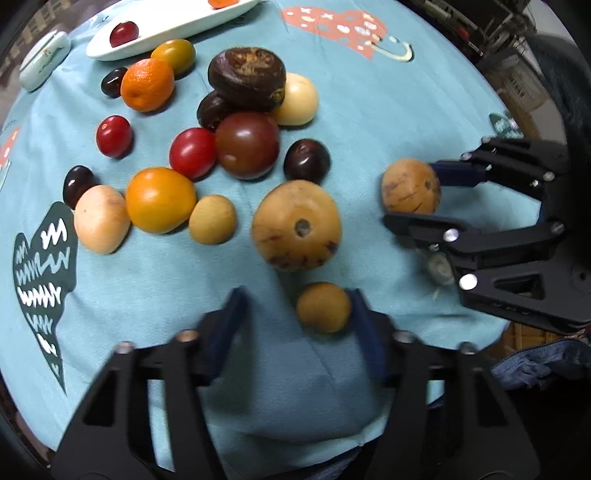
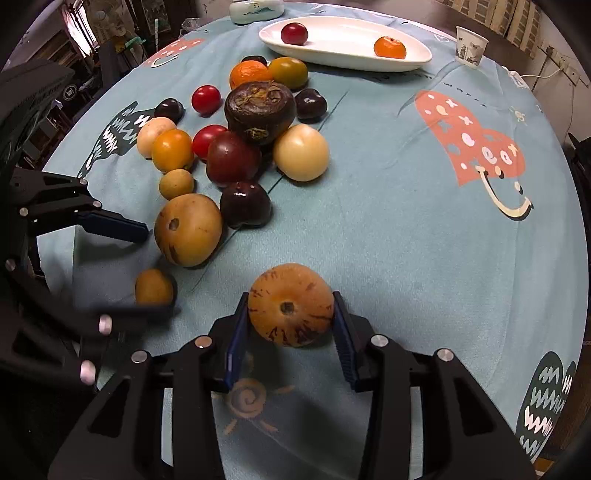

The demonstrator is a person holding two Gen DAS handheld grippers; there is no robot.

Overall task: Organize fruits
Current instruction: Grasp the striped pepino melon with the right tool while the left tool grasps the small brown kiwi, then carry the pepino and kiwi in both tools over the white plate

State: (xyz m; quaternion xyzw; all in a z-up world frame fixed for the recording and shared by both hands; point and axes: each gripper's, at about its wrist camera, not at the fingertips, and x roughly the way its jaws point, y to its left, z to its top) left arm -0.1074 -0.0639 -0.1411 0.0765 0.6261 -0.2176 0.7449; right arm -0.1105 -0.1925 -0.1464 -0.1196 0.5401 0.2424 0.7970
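My right gripper (image 2: 290,299) is shut on a tan, dark-streaked round fruit (image 2: 290,306) that rests on the blue cloth; both blue pads press its sides. The left wrist view shows that same grip (image 1: 410,192) at the right. My left gripper (image 1: 297,299) points down at the cloth with its jaws wide. A small tan fruit (image 1: 323,306) lies between them, touching only the right finger (image 1: 364,325). A bigger tan fruit (image 1: 295,225) sits just beyond. A white oval dish (image 2: 417,61) at the far side holds a red fruit (image 2: 294,33) and a mandarin (image 2: 389,47).
A heap of red, orange, dark purple, brown and pale fruits (image 2: 258,110) lies on the cloth between the grippers and the dish. A paper cup (image 2: 469,46) and a ceramic lidded jar (image 2: 255,11) stand at the far edge. The round table's edge (image 1: 498,332) is close behind my right gripper.
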